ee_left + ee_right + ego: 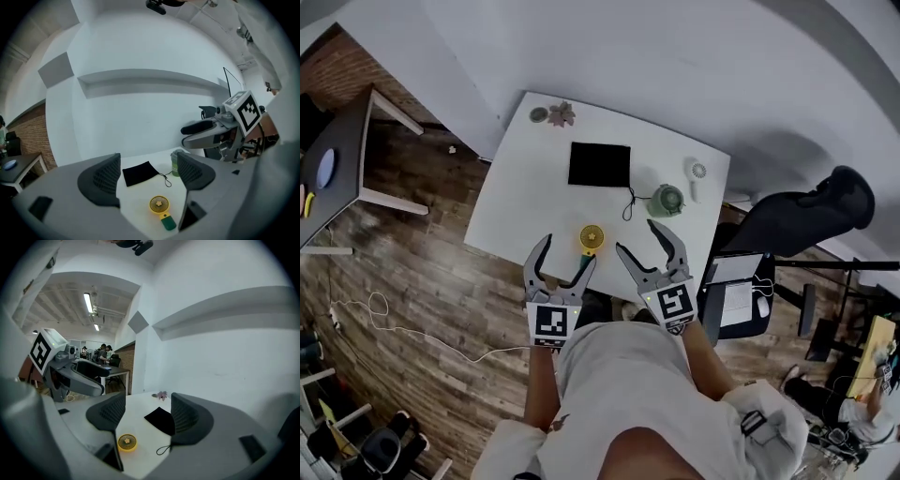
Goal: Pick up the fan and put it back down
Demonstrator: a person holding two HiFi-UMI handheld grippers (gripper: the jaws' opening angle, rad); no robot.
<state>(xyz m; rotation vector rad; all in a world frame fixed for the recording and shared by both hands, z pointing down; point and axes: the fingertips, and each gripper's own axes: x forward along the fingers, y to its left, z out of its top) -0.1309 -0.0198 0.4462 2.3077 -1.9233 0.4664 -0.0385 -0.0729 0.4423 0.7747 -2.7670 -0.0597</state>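
A small yellow fan [592, 236] with a green handle lies flat near the front edge of the white table [516, 197]. My left gripper [569, 251] hovers open just in front of it, to its left, with nothing between its fingers. Open and empty too, my right gripper [637, 236] hangs to the fan's right. In the left gripper view the fan [159, 205] lies below and ahead of the spread jaws [147, 176], and the right gripper [211, 133] shows at the right. The right gripper view has the fan [127, 442] low between its jaws [145, 416].
A black pouch [599, 164] with a cord lies mid-table, a green round jar [667, 200] and a white fan [697, 173] to its right. A dried flower [561, 114] sits at the far edge. A black office chair [797, 217] stands right of the table.
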